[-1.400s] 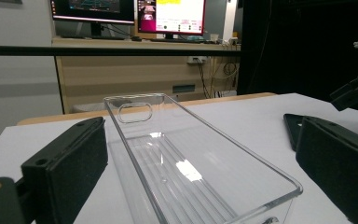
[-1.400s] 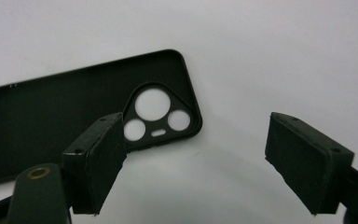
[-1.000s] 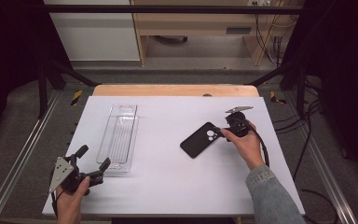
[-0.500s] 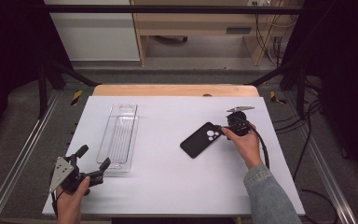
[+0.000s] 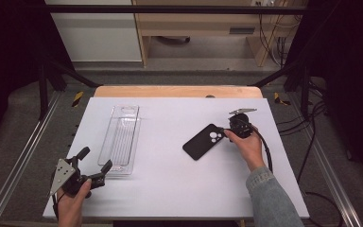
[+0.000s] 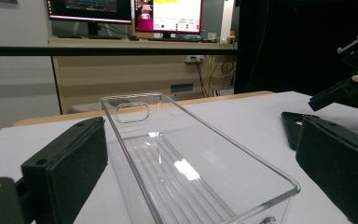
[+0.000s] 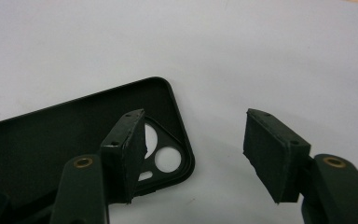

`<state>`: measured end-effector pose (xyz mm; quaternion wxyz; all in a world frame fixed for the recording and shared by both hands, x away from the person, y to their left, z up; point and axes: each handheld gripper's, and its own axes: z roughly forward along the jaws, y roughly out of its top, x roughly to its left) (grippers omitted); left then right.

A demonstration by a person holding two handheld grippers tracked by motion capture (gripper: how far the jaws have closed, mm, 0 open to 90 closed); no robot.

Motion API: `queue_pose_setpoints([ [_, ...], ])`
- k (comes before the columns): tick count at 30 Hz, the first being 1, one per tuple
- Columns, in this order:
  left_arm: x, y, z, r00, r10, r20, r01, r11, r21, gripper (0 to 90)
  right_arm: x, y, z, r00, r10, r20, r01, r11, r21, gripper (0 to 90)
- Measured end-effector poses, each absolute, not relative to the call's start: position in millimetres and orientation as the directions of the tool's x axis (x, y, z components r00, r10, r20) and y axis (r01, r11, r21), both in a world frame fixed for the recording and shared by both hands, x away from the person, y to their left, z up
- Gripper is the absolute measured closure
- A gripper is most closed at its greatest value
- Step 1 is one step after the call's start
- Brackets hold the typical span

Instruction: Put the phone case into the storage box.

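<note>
A black phone case [image 5: 204, 141] lies flat, inner side up, on the white table [image 5: 170, 189], right of centre, with its camera-hole end toward the right gripper [image 5: 227, 133]. That gripper's jaws are parted and straddle this end, one pad over the case by the holes, the other over bare table; nothing is gripped. A pickup of the case appears to be the step in hand; next, the jaws would need lowering over the rim and closing.

The right hand [image 5: 246, 144] reaches in from the right. A clear plastic tray [image 5: 119, 139] stands well apart on the left, and the left gripper [image 5: 90, 169] is held at its near end, jaws spread wide and empty.
</note>
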<state>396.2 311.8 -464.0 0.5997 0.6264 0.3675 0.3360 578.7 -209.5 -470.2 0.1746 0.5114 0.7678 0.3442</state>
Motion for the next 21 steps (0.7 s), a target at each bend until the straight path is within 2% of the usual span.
queue_pose_setpoints([
  [21,396.6,311.2,-464.4,0.505,0.863,-0.022,0.06,-0.009,0.998,1.6,583.0,-209.0,-477.3,-0.41,0.907,0.095,0.656,0.22,0.722,48.4],
])
